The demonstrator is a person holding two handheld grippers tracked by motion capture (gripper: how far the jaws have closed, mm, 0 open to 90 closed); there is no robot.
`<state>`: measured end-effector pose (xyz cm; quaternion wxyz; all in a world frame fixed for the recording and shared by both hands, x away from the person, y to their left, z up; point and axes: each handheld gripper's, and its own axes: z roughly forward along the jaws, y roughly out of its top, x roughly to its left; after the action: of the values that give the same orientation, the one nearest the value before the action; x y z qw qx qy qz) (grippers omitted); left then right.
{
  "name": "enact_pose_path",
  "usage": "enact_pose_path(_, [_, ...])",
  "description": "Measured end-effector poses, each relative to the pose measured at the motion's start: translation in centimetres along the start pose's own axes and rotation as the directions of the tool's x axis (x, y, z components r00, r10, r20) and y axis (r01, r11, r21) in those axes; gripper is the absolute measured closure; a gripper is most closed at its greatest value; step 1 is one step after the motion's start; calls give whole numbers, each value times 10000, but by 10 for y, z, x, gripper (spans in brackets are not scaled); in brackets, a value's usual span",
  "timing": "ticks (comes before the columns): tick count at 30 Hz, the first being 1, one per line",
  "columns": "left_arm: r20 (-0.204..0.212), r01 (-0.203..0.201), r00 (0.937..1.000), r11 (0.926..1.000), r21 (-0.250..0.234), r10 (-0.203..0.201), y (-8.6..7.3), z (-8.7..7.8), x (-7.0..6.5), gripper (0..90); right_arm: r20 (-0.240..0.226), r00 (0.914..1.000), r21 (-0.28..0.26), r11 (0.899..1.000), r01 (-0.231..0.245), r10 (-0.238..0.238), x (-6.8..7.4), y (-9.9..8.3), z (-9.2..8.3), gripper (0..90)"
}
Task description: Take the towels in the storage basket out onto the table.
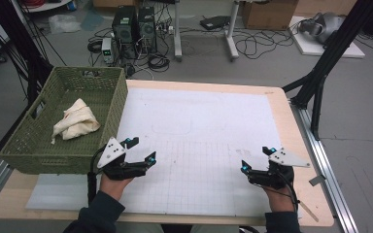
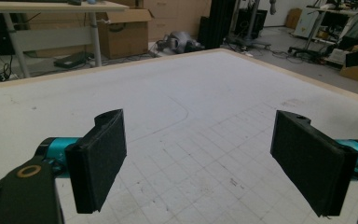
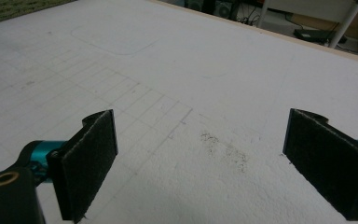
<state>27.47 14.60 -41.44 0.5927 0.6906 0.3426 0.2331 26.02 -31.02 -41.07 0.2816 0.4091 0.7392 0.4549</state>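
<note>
A cream cloth lies crumpled inside the green woven basket at the table's left. My left gripper rests low over the white gridded mat, just right of the basket's near corner, open and holding nothing. In the left gripper view its two black pads stand wide apart over the mat. My right gripper sits near the mat's right front, also open and empty. The right gripper view has its pads spread over bare mat with a dark smudge.
The basket's near wall stands close beside my left hand. The wooden table edge runs along the right, and a black tripod leg rises beyond it. Computers, cables and boxes lie on the floor past the table's far edge.
</note>
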Motion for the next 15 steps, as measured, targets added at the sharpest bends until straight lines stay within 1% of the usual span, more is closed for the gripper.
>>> enact_pose_path(5, [-49,41,10000,10000,82,-41,-1,1,-1,186,-85,9999,-63,10000,-72,71,-3,0,2,91])
enact_pose_path(6, [-89,19,10000,9999,99,-18,-1,1,-2,186,-192,9998,60,10000,-70,71,-3,-3,4,91])
enact_pose_path(7, [-85,-9,10000,10000,96,10,-1,2,-3,186,-192,9998,60,10000,-70,71,-3,-3,4,91])
enact_pose_path(9, [-7,-175,9998,9998,104,175,1,3,-6,188,-307,9995,146,9999,-67,71,-4,-4,4,91])
enact_pose_path(10, [10,-282,9996,9995,103,282,2,4,-8,188,-352,9994,84,10000,-32,35,-4,-3,1,91])
enact_pose_path(12, [101,-246,9996,9997,85,245,3,3,-10,188,-376,9993,19,10000,-34,35,-4,-2,0,91])
enact_pose_path(13, [133,-239,9996,9997,82,238,3,0,-11,189,-433,9989,-181,9996,-198,190,-4,-1,-3,91])
enact_pose_path(14, [159,-230,9996,9997,65,229,2,-2,-11,189,-433,9989,-181,9996,-198,190,-4,-1,-3,91])
enact_pose_path(15, [164,-240,9996,9997,25,239,3,-5,-11,193,-433,9986,-216,9993,-299,289,-4,0,-3,91])
